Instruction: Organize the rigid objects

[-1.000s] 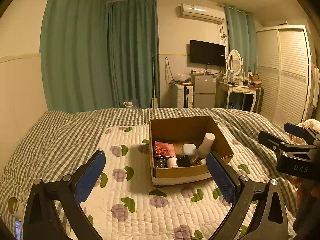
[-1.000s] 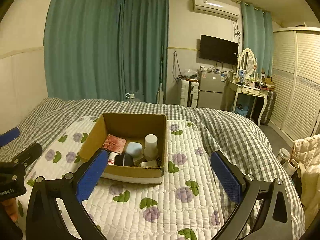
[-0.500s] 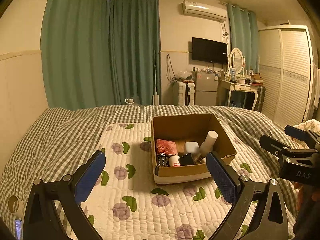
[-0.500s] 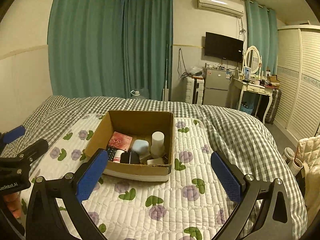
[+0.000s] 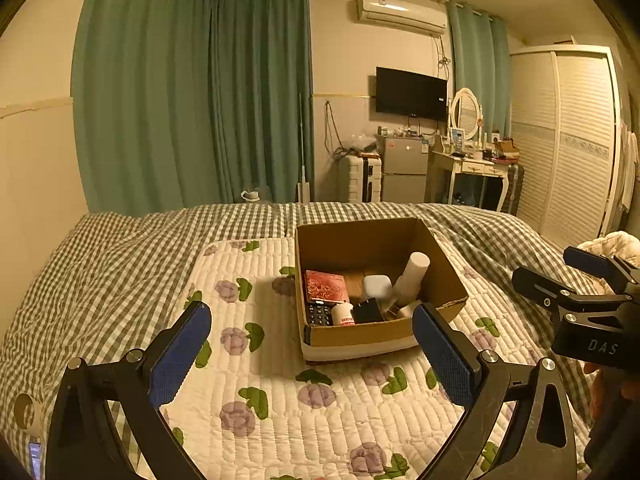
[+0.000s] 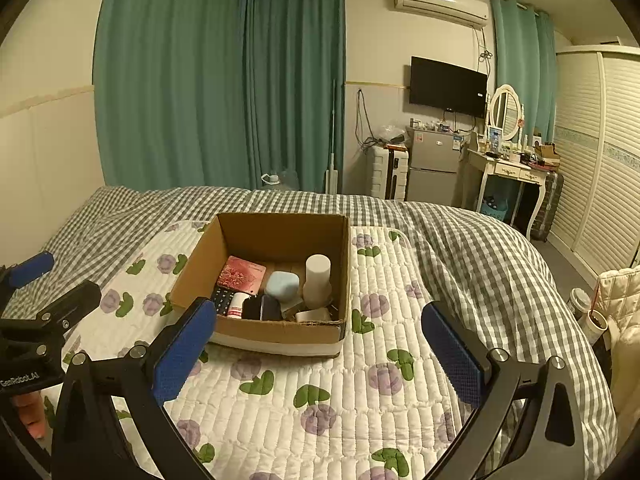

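Both jaws wide open, nothing held. Left gripper [image 5: 312,344] and right gripper [image 6: 320,342] hover above the floral quilted pad [image 6: 320,392], short of the cardboard box [image 6: 280,332], which sits on the pad mid-bed.

Task items are all inside the box: red booklet [image 6: 242,274], black keypad remote [image 6: 222,300], small white jar with red label [image 6: 237,305], black case [image 6: 262,308], pale blue case [image 6: 282,285], white cylinder [image 6: 318,276] upright by the right wall.

Risks, my read:
- Items are packed touching; a finger going in for one likely shoves its neighbour.
- The cylinder looks top-heavy, so a side knock probably tips it.
- The near box wall blocks a low approach; clipping it would slide the box on soft bedding.
- Soft pad means anything set down upright may topple.
- Two grippers converging on one box could collide.

Beyond: checked duvet [image 6: 460,248], then green curtains [image 6: 224,80], fridge [image 6: 434,164], dressing table [image 6: 508,170], wardrobe [image 6: 600,152]. None obstructs.
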Demonstrator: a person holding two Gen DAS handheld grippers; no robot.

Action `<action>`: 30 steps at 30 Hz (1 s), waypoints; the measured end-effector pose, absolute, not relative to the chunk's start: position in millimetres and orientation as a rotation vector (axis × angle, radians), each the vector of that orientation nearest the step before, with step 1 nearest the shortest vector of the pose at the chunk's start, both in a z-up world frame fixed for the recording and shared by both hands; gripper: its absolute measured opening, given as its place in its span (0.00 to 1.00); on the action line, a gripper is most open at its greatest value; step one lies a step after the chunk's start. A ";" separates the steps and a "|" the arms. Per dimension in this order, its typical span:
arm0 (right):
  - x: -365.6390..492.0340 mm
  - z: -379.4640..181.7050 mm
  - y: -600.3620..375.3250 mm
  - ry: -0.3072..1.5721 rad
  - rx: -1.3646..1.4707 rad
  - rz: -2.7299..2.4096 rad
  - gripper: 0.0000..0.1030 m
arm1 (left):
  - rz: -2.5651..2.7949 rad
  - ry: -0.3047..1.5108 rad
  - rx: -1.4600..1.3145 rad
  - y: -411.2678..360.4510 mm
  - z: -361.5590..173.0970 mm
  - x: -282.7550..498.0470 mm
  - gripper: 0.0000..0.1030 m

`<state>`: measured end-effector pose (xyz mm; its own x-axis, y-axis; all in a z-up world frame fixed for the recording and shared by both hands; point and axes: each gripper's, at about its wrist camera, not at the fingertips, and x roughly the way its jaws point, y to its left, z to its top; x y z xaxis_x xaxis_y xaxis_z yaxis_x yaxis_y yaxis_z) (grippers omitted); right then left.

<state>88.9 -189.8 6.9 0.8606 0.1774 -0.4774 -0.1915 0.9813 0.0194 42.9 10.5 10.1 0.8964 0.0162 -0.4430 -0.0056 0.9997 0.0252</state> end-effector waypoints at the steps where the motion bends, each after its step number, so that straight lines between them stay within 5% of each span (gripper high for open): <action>1: 89.0 6.6 -189.3 0.497 -0.032 0.195 1.00 | 0.011 0.462 0.022 10.4 9.9 43.1 1.00; 30: 93.8 -1.8 -193.9 0.522 -0.022 0.176 1.00 | 0.026 0.452 0.032 11.3 7.3 43.0 1.00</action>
<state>93.8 -193.9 -1.8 0.8521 0.1613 -0.4978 -0.1724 0.9847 0.0239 43.0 11.3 7.3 0.8994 0.0324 -0.4360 -0.0180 0.9991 0.0371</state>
